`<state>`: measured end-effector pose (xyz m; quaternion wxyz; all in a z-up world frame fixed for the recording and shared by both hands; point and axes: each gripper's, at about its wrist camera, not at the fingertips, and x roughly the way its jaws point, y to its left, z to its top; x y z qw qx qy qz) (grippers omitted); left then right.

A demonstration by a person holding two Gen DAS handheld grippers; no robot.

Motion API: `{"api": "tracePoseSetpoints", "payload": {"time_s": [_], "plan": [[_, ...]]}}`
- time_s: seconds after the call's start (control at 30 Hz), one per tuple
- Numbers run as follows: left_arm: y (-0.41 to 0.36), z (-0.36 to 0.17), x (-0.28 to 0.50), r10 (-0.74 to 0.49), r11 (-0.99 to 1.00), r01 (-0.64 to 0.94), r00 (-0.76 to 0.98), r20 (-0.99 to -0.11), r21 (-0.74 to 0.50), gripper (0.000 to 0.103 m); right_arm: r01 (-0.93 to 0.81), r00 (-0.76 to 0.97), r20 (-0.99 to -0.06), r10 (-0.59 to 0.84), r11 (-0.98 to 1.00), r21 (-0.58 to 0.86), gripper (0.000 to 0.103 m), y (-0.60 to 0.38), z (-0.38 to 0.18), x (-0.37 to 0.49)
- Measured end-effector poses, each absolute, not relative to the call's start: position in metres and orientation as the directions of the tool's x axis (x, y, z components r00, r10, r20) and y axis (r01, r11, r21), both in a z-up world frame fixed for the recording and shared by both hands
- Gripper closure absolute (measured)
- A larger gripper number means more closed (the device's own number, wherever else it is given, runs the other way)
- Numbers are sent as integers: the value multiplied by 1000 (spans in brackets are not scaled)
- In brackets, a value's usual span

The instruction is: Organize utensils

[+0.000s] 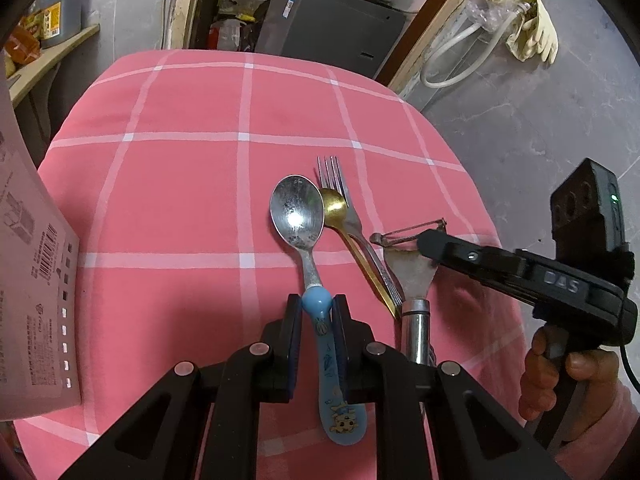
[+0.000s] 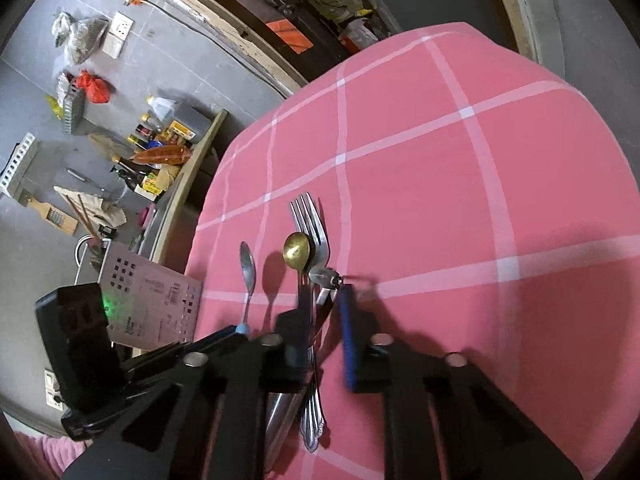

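Pink checked tablecloth (image 1: 180, 184) bears fork (image 1: 340, 188), gold spoon (image 1: 334, 204), peeler (image 1: 412, 272).

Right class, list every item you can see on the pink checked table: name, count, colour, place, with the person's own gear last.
spoon: 1, silver bowl, blue handle, left of the group, handle between the left gripper's fingers.
small spoon: 1, gold, lying over the fork.
fork: 1, silver, under the small spoon.
peeler: 1, silver, rightmost, head at the right gripper's tips.
box: 1, pale with printed text, left table edge.
tablecloth: 1, pink with white lines.
left gripper: 1, black, closed on the spoon.
right gripper: 1, black, open over the peeler.
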<state>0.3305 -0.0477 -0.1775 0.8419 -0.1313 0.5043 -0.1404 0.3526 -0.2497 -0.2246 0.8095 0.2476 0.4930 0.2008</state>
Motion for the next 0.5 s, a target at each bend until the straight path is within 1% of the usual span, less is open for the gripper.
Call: {"api": "tracePoseSetpoints", "payload": {"time_s": [0.07,0.2,0.5], "plan": [[-46,-175,327,-372,925,109,458,-808,-364,89,-76,433,-700,569,796,600,97,-251,-223,352],[-44,-164,321,-377,923,129,485,-789,-361,89,-76,463,-674,576,783,617,100,-255,-211,342],[-37,-113,296,-395,915,186,593,-702,-358,89,-165,619,-599,508,830,533,102,-257,-138,305]]}}
